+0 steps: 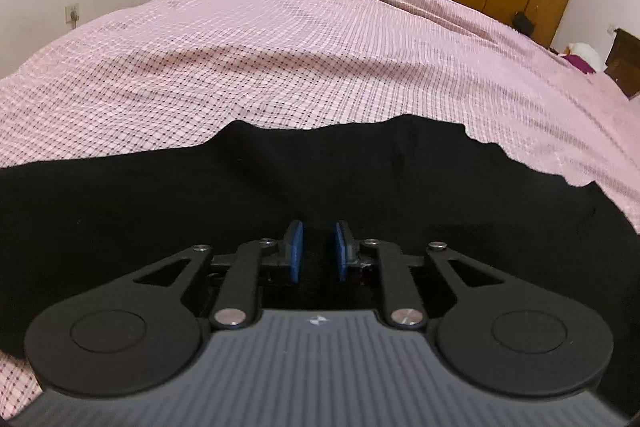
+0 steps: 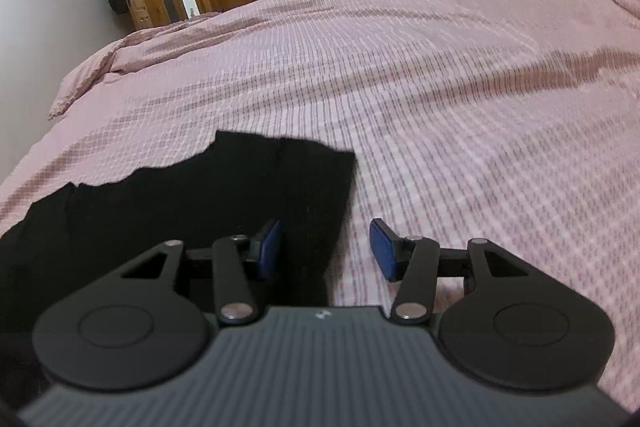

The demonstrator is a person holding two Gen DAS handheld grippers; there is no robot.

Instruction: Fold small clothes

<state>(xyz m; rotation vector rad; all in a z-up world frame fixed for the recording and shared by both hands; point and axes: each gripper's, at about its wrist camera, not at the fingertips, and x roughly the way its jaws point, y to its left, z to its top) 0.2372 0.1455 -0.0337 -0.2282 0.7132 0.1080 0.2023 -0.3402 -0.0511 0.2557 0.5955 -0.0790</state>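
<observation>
Your left gripper (image 1: 318, 247) hangs low over a black garment (image 1: 200, 195) spread on the bed (image 1: 320, 47); its blue pads (image 1: 295, 251) stand a narrow gap apart with dark cloth showing between them, and you cannot tell whether they pinch it. Your right gripper (image 2: 326, 247) is released, jaws wide, straddling the garment's right side edge (image 2: 340, 211), one pad over cloth, one over the checked bedcover (image 2: 480, 107). Risk: closing here could pinch the loose bedcover along with the garment, dragging both and spoiling the fold; the wavy far hem could also bunch unevenly.
</observation>
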